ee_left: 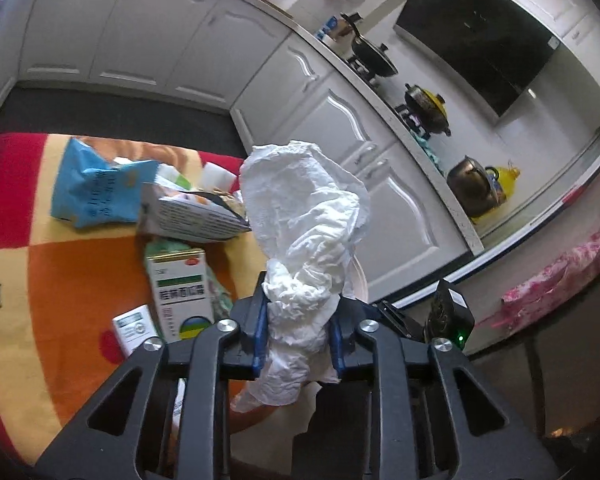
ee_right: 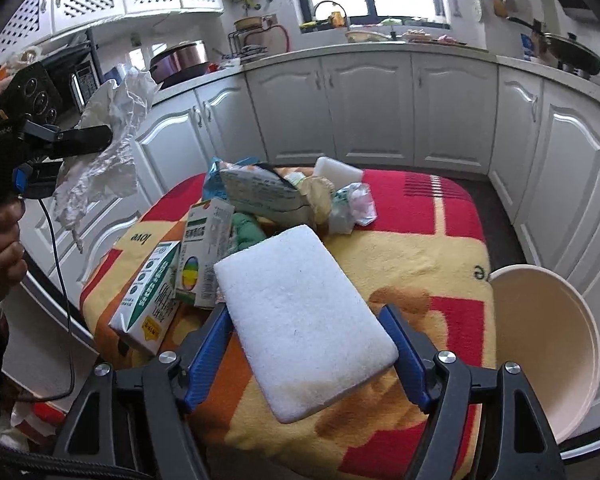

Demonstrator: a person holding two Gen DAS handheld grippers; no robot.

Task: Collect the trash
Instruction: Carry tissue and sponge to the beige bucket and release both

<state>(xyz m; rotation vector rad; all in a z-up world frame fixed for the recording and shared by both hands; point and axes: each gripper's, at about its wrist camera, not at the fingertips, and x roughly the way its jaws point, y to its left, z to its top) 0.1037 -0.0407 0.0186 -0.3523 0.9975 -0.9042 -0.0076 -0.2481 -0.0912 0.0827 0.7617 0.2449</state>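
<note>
My left gripper [ee_left: 298, 330] is shut on a crumpled white tissue [ee_left: 304, 216], held up above the table; the right wrist view shows the left gripper [ee_right: 80, 152] and its tissue [ee_right: 108, 140] at the left. My right gripper [ee_right: 306, 350] is shut on a flat white foam pad [ee_right: 300, 328], its blue fingers [ee_right: 206, 354] pressing both long sides. More trash lies on the patterned cloth [ee_right: 420, 248]: a blue bag [ee_left: 92, 188], a grey printed pouch [ee_left: 192, 216], a green-and-white box [ee_left: 178, 292] and a smaller box [ee_right: 148, 300].
A cream bowl [ee_right: 548, 344] stands at the table's right edge. White cabinets [ee_right: 372, 108] wrap around the table. The counter carries pots [ee_left: 428, 108] and a wok [ee_left: 370, 52]. A hand [ee_right: 0, 236] holds the left gripper's handle, with a cable hanging below.
</note>
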